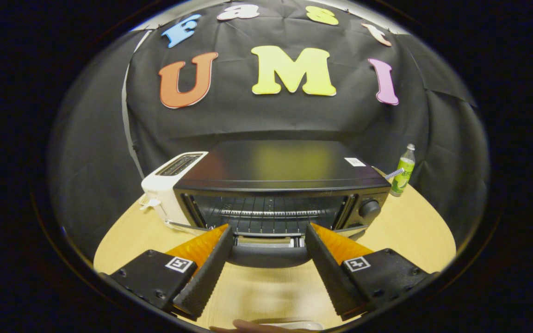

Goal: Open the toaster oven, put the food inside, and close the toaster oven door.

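Black metal casing — the toaster oven (279, 185) is sitting on a pale wooden table (414, 226), squarely ahead of the gripper (269, 230). Its door (269, 252) is lying folded down toward the camera, reaching into the gap between the fingers, and the cavity is standing open, with a wire rack (269, 213) and grille bars showing inside. A round control knob (369, 209) is sitting on the oven's right front panel. A small white label (355, 162) is resting on the top panel, near its right rear corner.

Gripper: the two fingers are spreading wide apart, holding nothing, their tips reaching just to the oven's front on either side of the lowered door. Whether the tips are touching the oven cannot be told.

Adjacent items:
- A white slot toaster (167, 185), standing just beside the oven's left wall, its slots facing up.
- A green drink bottle (403, 171) with a pale cap, standing upright on the table to the right of the oven, near the black cloth wall.
- A small striped object leaning between bottle and oven — too small to identify.

At the near edge of the table, below the fingers, part of a hand (248, 326) is showing beside a pale flat thing (294, 325); what that thing is cannot be told, and no food can be made out within the oven.
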Demonstrator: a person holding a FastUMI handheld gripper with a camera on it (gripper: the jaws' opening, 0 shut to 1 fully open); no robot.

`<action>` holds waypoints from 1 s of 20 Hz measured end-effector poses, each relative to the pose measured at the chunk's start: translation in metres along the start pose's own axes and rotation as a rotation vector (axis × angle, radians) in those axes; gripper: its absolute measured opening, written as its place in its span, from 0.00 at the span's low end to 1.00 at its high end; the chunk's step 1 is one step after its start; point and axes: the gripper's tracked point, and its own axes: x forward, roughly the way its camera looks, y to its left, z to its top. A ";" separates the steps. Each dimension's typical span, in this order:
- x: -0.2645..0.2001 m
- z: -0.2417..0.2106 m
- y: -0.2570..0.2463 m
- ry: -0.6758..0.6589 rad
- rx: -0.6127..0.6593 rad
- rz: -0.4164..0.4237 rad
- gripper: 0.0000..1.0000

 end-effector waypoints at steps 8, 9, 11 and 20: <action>-0.023 -0.052 -0.001 0.046 -0.050 -0.023 1.00; -0.024 -0.059 -0.001 0.046 -0.057 -0.029 1.00; -0.025 -0.068 -0.001 0.033 -0.065 -0.041 1.00; -0.025 -0.096 0.000 0.018 -0.045 -0.055 1.00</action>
